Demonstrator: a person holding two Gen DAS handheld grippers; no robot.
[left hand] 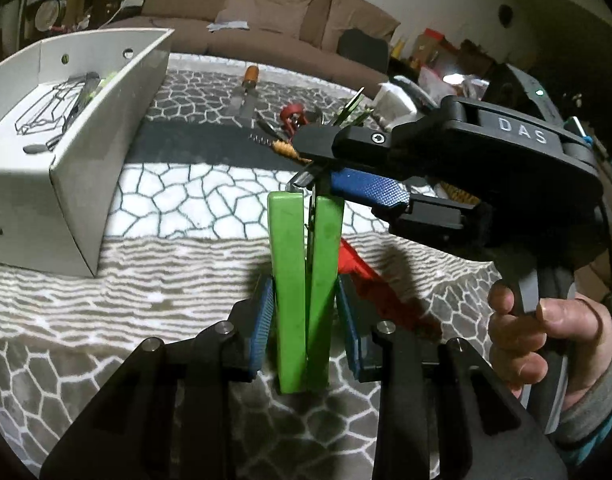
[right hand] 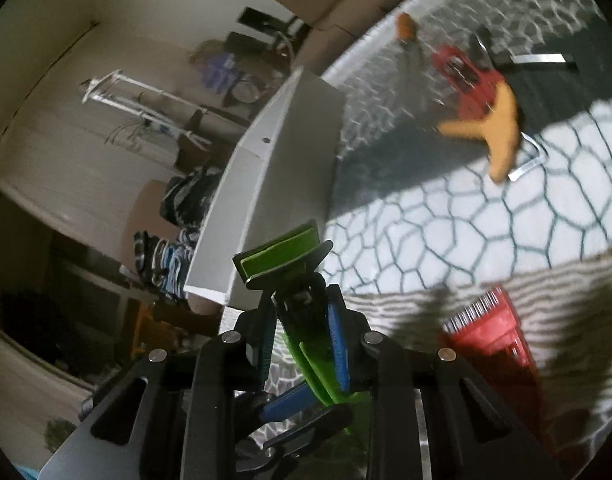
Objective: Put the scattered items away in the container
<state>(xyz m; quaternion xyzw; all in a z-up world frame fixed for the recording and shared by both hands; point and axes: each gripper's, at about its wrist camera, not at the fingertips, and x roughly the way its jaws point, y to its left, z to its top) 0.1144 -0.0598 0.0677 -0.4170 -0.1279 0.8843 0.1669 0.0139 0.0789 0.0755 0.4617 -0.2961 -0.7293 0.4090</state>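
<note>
2 tools clamp 1 green clip, left tool upright, right tool crosswise on top.

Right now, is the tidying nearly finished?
Not yet. A few small items already lie in the white box. The green-handled tool is clamped by both the left tool and right tool. The red pieces, orange-handled scraper and others wait on the blanket.

Place: a home living room
Seating: brown sofa with loose cushions
Surface: patterned blanket
Surroundings: cluttered shelves, white drying rack
</note>
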